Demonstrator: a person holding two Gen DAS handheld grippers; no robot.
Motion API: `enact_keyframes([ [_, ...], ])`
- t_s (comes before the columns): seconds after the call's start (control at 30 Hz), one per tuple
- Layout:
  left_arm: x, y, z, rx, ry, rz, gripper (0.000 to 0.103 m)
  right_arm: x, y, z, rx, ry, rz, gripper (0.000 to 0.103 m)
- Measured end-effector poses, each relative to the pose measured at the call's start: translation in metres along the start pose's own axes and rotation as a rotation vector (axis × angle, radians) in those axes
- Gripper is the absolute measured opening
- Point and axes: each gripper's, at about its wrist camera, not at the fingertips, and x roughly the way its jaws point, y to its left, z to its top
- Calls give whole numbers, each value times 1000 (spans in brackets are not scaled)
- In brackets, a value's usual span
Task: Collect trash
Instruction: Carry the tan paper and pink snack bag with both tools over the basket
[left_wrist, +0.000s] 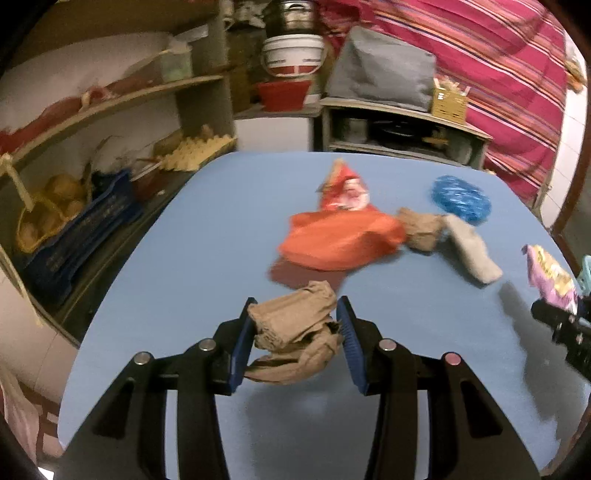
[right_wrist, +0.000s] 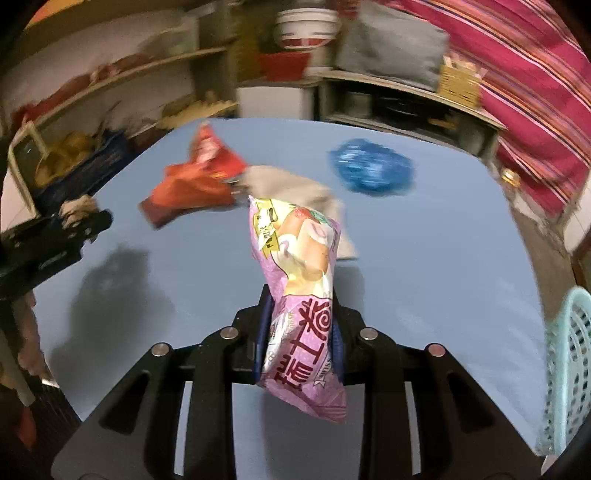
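Note:
My left gripper (left_wrist: 297, 312) is shut on a crumpled brown paper wad (left_wrist: 295, 332) and holds it above the blue table (left_wrist: 184, 258). My right gripper (right_wrist: 301, 325) is shut on a pink snack wrapper (right_wrist: 299, 295), held upright over the table (right_wrist: 443, 258). On the table lie an orange-red wrapper (left_wrist: 340, 236), a red packet (left_wrist: 343, 188), a brown paper scrap (left_wrist: 421, 229), a grey piece (left_wrist: 472, 251) and a blue crumpled bag (left_wrist: 461, 199). The right gripper with the pink wrapper (left_wrist: 550, 277) shows at the right edge of the left wrist view.
A pale teal slotted basket (right_wrist: 565, 369) stands at the table's right edge. Shelves (left_wrist: 110, 110) with crates and egg trays run along the left. A low cabinet (left_wrist: 399, 125) and a striped red cloth (left_wrist: 498, 74) are behind the table.

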Motion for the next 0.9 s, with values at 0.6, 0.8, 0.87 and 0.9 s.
enact_keyframes([
  [0.6,-44,-164,31,132,-86,-153,44,-111,-179,-21,276,-196,-179,28],
  [0.8,-58,-232,40,197,-114,-232,44,-149,-235,-42,361,-243,-238,28],
  [0.87,-60,-256,42,218,-118,-263,44,-161,-253,-52,386,-253,-263,28],
  [0.9,-61,-264,43,225,-119,-272,44,-166,-261,-57,397,-258,-271,28],
])
